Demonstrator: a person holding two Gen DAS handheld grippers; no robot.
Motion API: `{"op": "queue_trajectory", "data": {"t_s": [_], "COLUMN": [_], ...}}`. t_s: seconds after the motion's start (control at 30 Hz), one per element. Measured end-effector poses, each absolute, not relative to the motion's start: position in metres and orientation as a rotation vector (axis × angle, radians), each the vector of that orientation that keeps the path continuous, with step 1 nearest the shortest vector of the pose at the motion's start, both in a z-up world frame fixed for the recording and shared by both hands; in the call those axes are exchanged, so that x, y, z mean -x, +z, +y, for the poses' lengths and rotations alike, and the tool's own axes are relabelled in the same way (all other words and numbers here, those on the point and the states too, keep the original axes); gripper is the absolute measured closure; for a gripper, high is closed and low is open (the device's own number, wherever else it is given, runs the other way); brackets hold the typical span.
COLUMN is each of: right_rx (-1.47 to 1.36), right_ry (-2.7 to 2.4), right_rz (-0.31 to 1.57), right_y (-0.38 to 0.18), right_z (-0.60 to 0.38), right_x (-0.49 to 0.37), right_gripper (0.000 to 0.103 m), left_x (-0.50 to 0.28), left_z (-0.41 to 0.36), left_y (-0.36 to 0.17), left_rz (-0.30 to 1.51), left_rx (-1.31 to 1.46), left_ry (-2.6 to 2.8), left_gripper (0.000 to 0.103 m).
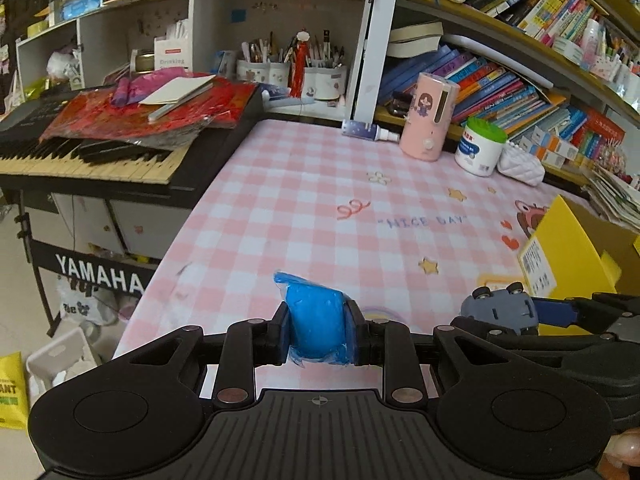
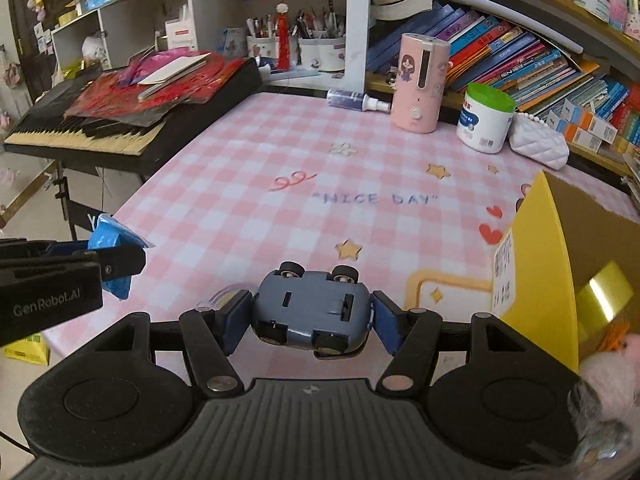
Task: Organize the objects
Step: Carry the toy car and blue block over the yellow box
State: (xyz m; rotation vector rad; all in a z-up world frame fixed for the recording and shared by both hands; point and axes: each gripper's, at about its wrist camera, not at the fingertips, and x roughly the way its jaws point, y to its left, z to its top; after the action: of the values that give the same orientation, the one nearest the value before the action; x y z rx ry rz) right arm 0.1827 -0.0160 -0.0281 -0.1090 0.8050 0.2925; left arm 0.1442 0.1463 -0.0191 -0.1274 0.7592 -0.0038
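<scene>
My left gripper is shut on a blue clay pack in clear wrap, held above the near edge of the pink checked table. The pack also shows at the left of the right wrist view. My right gripper is shut on a grey-blue toy car, turned wheels-up, just above the table. The car also shows in the left wrist view. An open yellow cardboard box stands at the right, close to the right gripper; it also shows in the left wrist view.
At the table's back stand a pink humidifier, a white tub with green lid, a white quilted pouch and a lying spray bottle. A keyboard piled with red papers stands left. Bookshelves fill the right.
</scene>
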Motion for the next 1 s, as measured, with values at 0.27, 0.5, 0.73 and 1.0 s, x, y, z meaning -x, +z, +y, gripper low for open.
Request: {"op": "queue_trajectory", "data": {"t_s": [0.27, 0.5, 0.73, 1.0], "right_rx": [0.102, 0.062, 0.013, -0.045], "right_ry": [0.298, 0.277, 0.242, 0.131], "right_rz": [0.807, 0.814, 0.828, 0.825], "right_y": [-0.028, -0.029, -0.036, -0.037], "right_z": [-0.007, -0.008, -0.017, -0.05], "right_x": [-0.128, -0.079, -0.029, 0.009], "right_gripper": [0.041, 0.041, 0.041, 0.041], "left_x": [-0.089, -0.044, -0.011, 0.002], "left_z": [0.155, 0.156, 0.146, 0.113], "left_y": [-0.017, -0.017, -0.02, -0.019], "left_rz": [0.753, 0.764, 0.783, 0.782], "left_rx": [0.109, 0.078, 0.035, -0.014], "left_ry": [-0.013, -0.034, -0.093, -0.221], "left_gripper": [0.078, 0.078, 0.078, 0.078]}}
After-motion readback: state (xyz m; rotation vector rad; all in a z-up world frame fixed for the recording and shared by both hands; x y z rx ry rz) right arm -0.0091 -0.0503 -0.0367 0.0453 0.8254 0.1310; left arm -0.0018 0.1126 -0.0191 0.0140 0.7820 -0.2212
